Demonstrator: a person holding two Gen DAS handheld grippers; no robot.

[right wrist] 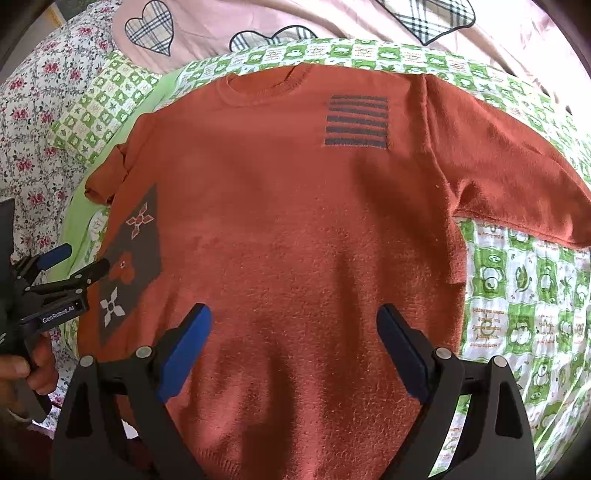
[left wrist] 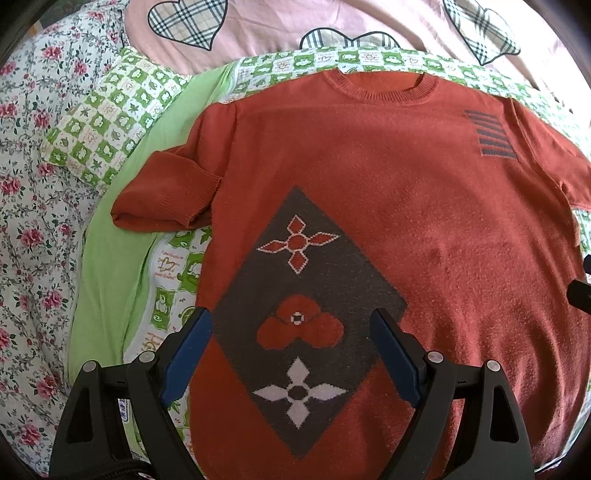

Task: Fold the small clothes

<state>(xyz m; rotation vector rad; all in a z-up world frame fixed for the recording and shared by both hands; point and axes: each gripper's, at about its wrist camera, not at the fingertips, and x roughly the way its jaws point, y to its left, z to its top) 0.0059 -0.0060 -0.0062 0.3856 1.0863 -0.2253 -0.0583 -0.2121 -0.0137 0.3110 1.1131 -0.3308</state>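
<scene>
A rust-red knit sweater [left wrist: 424, 206] lies flat, front up, collar far from me, on a green checked cloth [left wrist: 110, 110]. It has a grey diamond panel with flower shapes [left wrist: 306, 295] and a grey striped patch [left wrist: 487, 133]. Its left sleeve [left wrist: 166, 192] is bent across near the body. The right sleeve [right wrist: 517, 166] lies out to the side. My left gripper [left wrist: 291, 321] is open above the diamond panel, holding nothing; it also shows in the right wrist view [right wrist: 79, 260]. My right gripper [right wrist: 293, 317] is open above the sweater's [right wrist: 295, 203] lower middle, empty.
The green checked cloth [right wrist: 524, 295] covers a bed. A pink quilt with plaid hearts [left wrist: 258, 33] lies beyond the collar. A floral sheet [left wrist: 29, 221] and a plain green strip [left wrist: 107, 266] lie to the left. A hand [right wrist: 22, 373] holds the left gripper.
</scene>
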